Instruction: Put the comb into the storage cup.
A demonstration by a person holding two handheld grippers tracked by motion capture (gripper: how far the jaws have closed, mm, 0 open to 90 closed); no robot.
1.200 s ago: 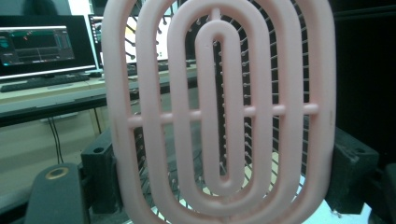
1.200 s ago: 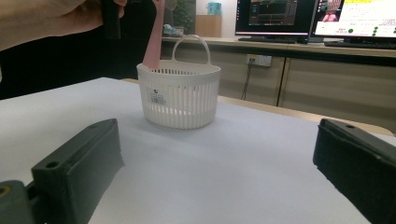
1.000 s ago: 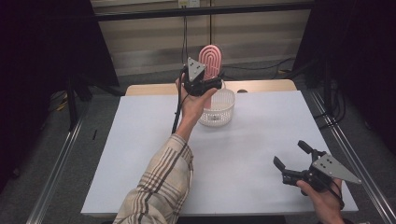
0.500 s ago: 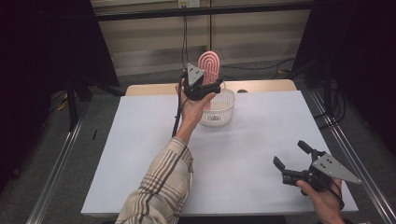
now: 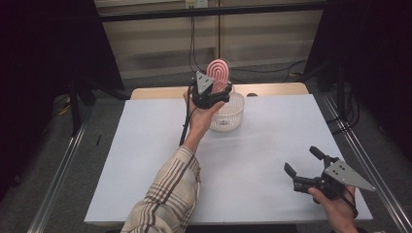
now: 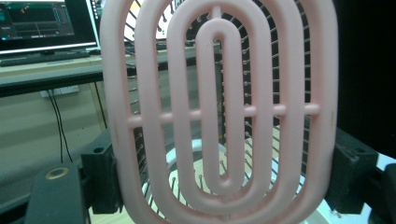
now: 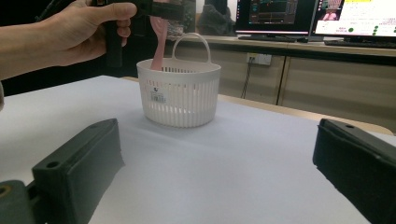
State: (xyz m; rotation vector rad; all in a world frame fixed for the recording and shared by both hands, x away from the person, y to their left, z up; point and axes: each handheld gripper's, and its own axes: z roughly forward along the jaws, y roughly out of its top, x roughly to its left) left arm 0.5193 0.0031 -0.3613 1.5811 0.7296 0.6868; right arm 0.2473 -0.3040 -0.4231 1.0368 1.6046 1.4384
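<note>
White sheeting covers the desk [image 5: 145,160], which stands between dark curtains with a pale wall panel and hanging cables behind it. Count one white slotted basket [image 5: 228,110] with a loop handle, one pink oval hairbrush [image 5: 218,75], two tongs and two monitors [image 7: 275,16] on a far bench, seen from the right gripper view.

From the high view the basket sits at about 12 o'clock on the desk, near the far edge. Above its rim at 11 o'clock the left tongs [image 5: 217,93] grasp the hairbrush, jaws spread wide and pressed against both edges of the oval head, one black pad on either side. The brush stands upright, head up. From the right gripper view its lower end dips inside the basket [image 7: 180,95] behind the near wall; whether it touches the bottom I cannot tell. The left gripper view looks through the brush head [image 6: 219,112], with rows of pins visible behind the pink ribs.

At 4 o'clock, near the front corner of the desk, the right tongs [image 5: 305,167] are released, jaws wide apart with nothing between them, well apart from the basket and pointing toward it.

The brush handle is hidden by the hand and tongs. The sticker [image 7: 159,96] on the basket is too small to read.
</note>
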